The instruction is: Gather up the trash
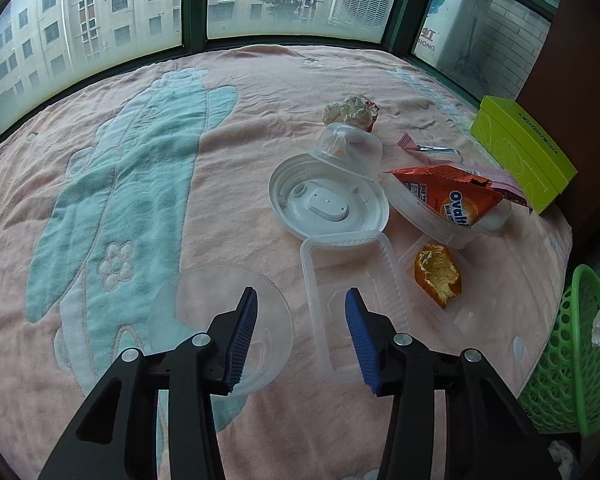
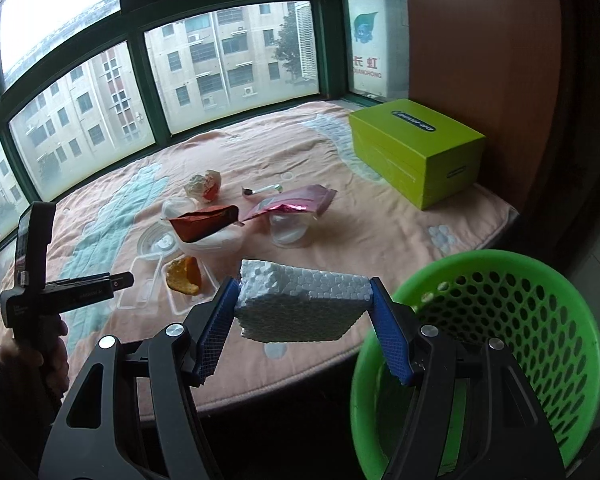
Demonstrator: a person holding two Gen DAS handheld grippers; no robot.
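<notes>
my right gripper [image 2: 303,316] pinches a white foam block [image 2: 300,306] between its blue pads, up in the air over the bed edge. the green basket [image 2: 540,300] sits at about 3 o'clock from the block. more trash lies on the pink blanket [image 1: 260,88]: an orange peel [image 1: 438,276], an orange snack bag [image 1: 448,196] and a clear tray [image 1: 352,280]. my left gripper [image 1: 302,332] has its fingers spread apart over the blanket, holding nothing, with the tray's left rim between them and a clear lid [image 1: 220,320] at 9 o'clock.
</notes>
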